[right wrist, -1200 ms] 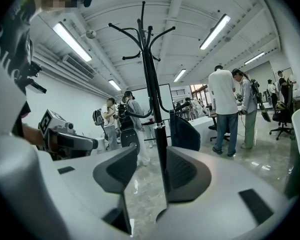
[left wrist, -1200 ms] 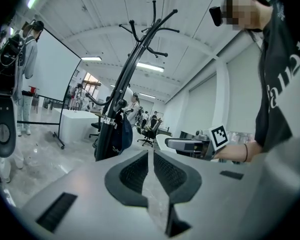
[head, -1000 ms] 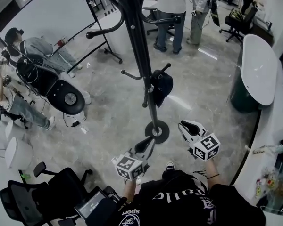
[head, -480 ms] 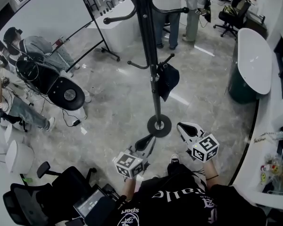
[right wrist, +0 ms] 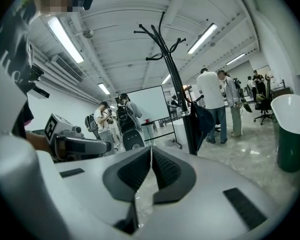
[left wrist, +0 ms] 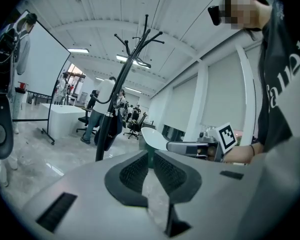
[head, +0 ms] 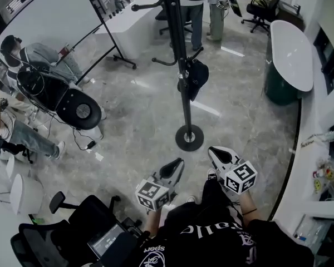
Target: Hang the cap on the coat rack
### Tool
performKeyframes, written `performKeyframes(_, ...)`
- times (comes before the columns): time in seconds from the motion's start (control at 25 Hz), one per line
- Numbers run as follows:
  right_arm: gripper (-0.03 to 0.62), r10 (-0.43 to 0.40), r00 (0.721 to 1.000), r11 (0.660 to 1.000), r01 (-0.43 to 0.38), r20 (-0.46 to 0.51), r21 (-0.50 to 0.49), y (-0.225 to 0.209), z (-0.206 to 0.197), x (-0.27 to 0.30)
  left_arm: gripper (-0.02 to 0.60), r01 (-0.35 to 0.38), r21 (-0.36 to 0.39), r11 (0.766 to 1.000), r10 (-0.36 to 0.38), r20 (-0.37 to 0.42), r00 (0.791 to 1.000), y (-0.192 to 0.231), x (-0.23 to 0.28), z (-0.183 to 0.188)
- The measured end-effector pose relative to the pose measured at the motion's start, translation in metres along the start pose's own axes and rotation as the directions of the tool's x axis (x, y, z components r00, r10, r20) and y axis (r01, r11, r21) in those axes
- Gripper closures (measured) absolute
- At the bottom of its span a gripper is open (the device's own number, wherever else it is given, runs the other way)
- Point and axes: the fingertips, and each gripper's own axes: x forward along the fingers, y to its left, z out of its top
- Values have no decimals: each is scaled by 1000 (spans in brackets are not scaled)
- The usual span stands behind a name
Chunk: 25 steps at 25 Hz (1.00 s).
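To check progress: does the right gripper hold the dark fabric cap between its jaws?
No, the jaws of the right gripper are shut on nothing, and the dark fabric cap hangs on the tall black coat rack.

The only lettering I can read is on the person's black shirt (head: pixel 211 243). In the head view, white letters across it look like "ralle", and a smaller white word at the bottom edge seems to begin "spor"; both are partly cut off. The left gripper view shows big white letters on it, too cropped to read. The left gripper (head: pixel 179 161) and right gripper (head: pixel 213 151) bear only black-and-white square code patterns, no letters or numbers
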Motion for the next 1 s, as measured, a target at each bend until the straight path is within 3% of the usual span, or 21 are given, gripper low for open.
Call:
performKeyframes(0.36, 569, -108, 994, 993, 109, -28, 35, 33, -41, -68, 560, 109, -29, 994, -110, -38, 993, -47, -15, -37)
performKeyframes(0.56, 569, -145, 989, 988, 145, -4, 60, 31, -40, -110, 560, 157, -17, 988, -157, -43, 987, -87, -9, -40)
performKeyframes(1.0, 569, -111, 994, 991, 111, -5, 77, 36, -58, -212, 560, 75, -8, 997, -75, -8, 997, -177, -14, -58)
